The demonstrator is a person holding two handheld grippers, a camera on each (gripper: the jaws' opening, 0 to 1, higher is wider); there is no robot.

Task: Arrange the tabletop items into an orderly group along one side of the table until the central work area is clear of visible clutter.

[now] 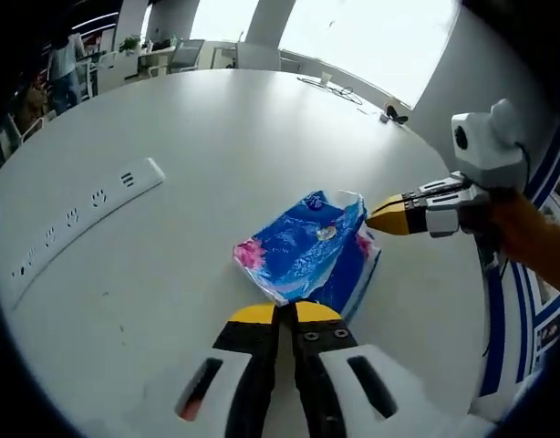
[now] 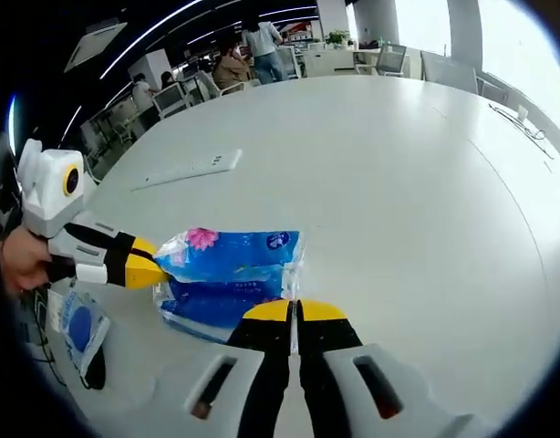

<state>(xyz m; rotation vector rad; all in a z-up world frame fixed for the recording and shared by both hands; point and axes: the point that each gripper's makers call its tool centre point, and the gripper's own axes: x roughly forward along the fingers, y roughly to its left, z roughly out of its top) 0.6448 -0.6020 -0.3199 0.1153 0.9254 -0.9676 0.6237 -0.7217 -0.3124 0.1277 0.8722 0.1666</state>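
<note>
We see a blue plastic pack of tissues with pink flowers (image 1: 309, 254) lying on the round white tabletop (image 1: 216, 128), held at two ends. Our left tool (image 1: 285, 314) has its yellow-tipped jaws pressed together on the near edge of the pack's wrapper. Our right tool (image 2: 293, 311) is likewise closed on the wrapper at the opposite end. A long white power strip (image 1: 75, 222) lies well apart from the pack, towards the tabletop's rim.
</note>
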